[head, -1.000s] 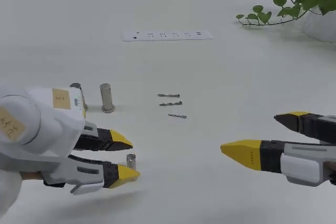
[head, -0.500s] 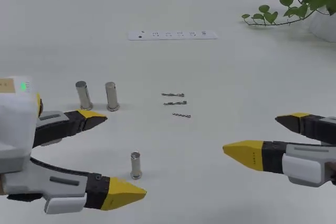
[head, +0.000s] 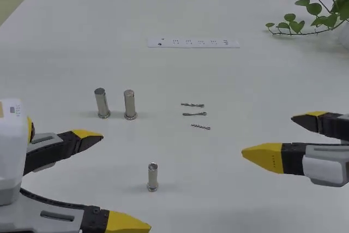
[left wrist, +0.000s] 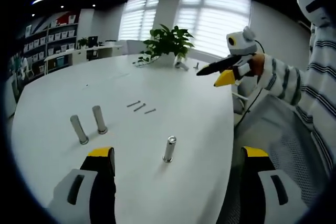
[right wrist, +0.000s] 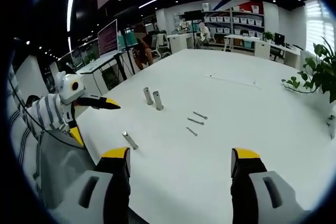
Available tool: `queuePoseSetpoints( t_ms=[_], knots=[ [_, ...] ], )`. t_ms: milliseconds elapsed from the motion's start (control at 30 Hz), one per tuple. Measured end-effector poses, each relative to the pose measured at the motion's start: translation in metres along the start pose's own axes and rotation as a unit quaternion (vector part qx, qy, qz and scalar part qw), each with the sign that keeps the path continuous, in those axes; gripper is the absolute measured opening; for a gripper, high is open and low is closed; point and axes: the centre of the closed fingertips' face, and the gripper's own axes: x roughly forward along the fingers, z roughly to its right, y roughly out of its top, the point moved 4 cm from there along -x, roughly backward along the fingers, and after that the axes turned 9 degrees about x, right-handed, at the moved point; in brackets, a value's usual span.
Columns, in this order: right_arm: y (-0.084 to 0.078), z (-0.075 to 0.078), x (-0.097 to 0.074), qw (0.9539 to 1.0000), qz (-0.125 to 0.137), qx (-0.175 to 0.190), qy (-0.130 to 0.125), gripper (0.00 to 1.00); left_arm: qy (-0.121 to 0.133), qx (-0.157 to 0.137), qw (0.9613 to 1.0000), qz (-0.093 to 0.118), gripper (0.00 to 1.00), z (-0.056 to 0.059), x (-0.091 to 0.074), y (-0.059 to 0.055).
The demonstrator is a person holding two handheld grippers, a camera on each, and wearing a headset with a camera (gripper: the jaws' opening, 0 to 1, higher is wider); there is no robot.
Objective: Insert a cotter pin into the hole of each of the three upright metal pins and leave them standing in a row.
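- We hold our left tool [head: 124,180] wide open and empty, low at the near-left of the bench [head: 262,75]; the near metal pin [head: 152,177] stands upright just ahead of it, touching neither jaw
- Our right tool [head: 268,135] is likewise spread wide with nothing in it, off to the right and well apart from every part
- The back-left metal pin [head: 101,103] and back-right metal pin [head: 130,105] stand upright close beside each other; the near one sits well apart from them, so we judge the row is not yet formed
- The three cotter pins [head: 194,114] lie flat in a loose column to the right of that pair, none of them in a metal pin; the cross-holes are too small for us to make out
- What we fear most: the metal pins look tall on a narrow foot, so a jaw brushing one sideways would likely topple it and send it rolling
- The cotter pins are thin and lie flat on the bench, so a pinch may skid off or flick one away, perhaps into its neighbours
- If we push a cotter pin at an unsteadied metal pin, or with the hole turned away, we expect the metal pin to tip rather than accept it
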Motion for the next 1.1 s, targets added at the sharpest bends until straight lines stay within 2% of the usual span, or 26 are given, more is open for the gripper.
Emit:
queuePoseSetpoints(
  t_ms=[267, 400, 500, 567, 633, 733, 800, 1067, 1100],
  knots=[
    [0.017, 0.007, 0.015, 0.9962, -0.039, -0.076, 0.017, 0.66, 0.018, -0.010, 0.9998, 0.004, 0.99, 0.002, -0.011, 0.001],
    [0.022, 0.011, 0.025, 0.9935, -0.058, -0.094, 0.028, 0.61, 0.026, -0.013, 0.9996, 0.002, 0.99, 0.004, -0.014, 0.001],
    [0.022, 0.008, 0.031, 0.9880, -0.082, -0.125, 0.037, 0.57, 0.031, -0.017, 0.9994, 0.003, 0.99, 0.004, -0.016, 0.001],
    [0.023, 0.009, 0.036, 0.9835, -0.098, -0.146, 0.043, 0.49, 0.033, -0.019, 0.9993, 0.004, 0.99, 0.005, -0.017, 0.001],
    [0.025, 0.010, 0.042, 0.9820, -0.104, -0.151, 0.043, 0.41, 0.036, -0.022, 0.9991, 0.004, 0.99, 0.006, -0.018, 0.000],
    [0.027, 0.012, 0.052, 0.9783, -0.122, -0.162, 0.044, 0.40, 0.044, -0.030, 0.9986, -0.002, 0.99, 0.005, -0.020, -0.003],
    [0.026, 0.012, 0.058, 0.9713, -0.141, -0.185, 0.050, 0.39, 0.052, -0.035, 0.9980, 0.000, 0.99, 0.004, -0.021, -0.003],
    [0.026, 0.005, 0.087, 0.9546, -0.183, -0.220, 0.084, 0.35, 0.084, -0.054, 0.9949, 0.013, 0.99, -0.001, -0.029, -0.001],
    [0.026, 0.004, 0.091, 0.9506, -0.191, -0.228, 0.088, 0.35, 0.085, -0.054, 0.9948, 0.013, 0.99, -0.001, -0.029, -0.001]
  ],
)
